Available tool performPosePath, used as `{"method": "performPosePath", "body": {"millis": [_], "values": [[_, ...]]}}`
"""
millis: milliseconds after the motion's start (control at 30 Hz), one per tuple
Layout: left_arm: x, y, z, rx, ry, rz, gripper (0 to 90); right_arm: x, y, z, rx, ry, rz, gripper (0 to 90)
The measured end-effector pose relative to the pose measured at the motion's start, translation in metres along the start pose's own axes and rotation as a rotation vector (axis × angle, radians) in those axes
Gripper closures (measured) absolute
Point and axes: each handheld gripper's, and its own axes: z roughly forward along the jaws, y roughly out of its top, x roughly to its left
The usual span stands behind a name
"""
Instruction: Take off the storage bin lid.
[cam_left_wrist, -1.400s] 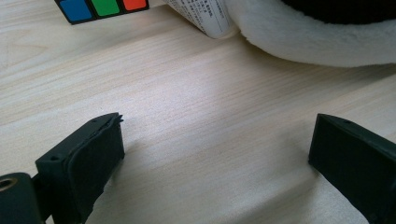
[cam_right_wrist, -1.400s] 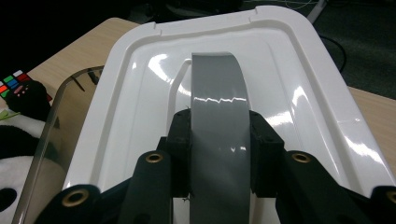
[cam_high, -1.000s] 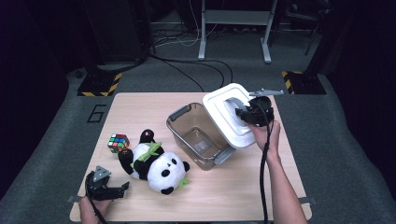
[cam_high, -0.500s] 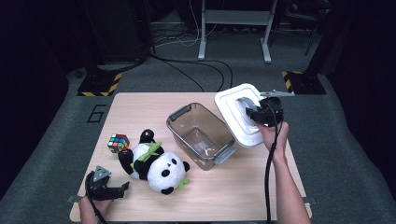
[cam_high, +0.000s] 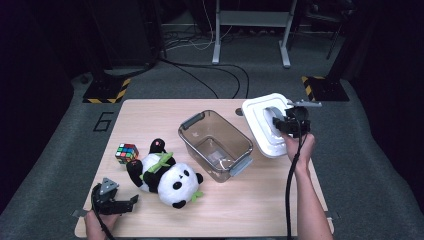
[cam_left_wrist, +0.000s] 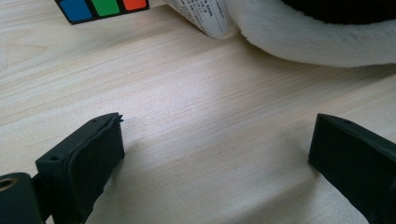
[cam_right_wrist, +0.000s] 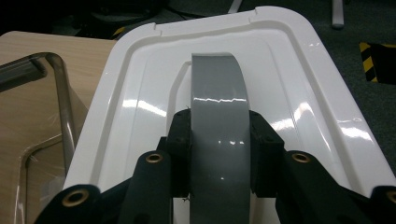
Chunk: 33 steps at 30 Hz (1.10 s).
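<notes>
My right gripper (cam_high: 286, 122) is shut on the grey handle (cam_right_wrist: 218, 116) of a white lid (cam_high: 265, 127) and holds it above the table's right side. In the right gripper view both jaws clamp that handle, and the white lid (cam_right_wrist: 299, 93) spreads out behind it. The clear bin (cam_high: 216, 144) stands open at the table's middle, left of the lid. My left gripper (cam_high: 120, 205) rests open near the front left corner. Its black fingers (cam_left_wrist: 84, 158) stand wide apart over bare wood in the left gripper view. The panda plush (cam_high: 165, 174) lies just beyond it.
A Rubik's cube (cam_high: 126, 152) sits left of the panda, and its coloured tiles (cam_left_wrist: 105, 7) show at the top of the left gripper view. The bin's rim (cam_right_wrist: 60, 93) is at the left in the right gripper view. Dark floor and cables surround the table (cam_high: 250, 210).
My right gripper has carried the white lid rightward and slightly back, off the bin toward the table's right edge. The left gripper has stayed put.
</notes>
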Motion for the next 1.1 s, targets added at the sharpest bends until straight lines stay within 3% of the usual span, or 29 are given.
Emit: {"method": "performPosePath", "body": {"millis": [500,1100], "values": [[0.0,0.0,0.0,0.0,0.0,-0.001,3.1,-0.018,-0.024,0.029,0.045,-0.091,0.093,66.5],[0.0,0.0,0.0,0.0,-0.001,0.0,3.1,-0.028,-0.058,0.066,0.103,-0.15,0.18,66.4]]}}
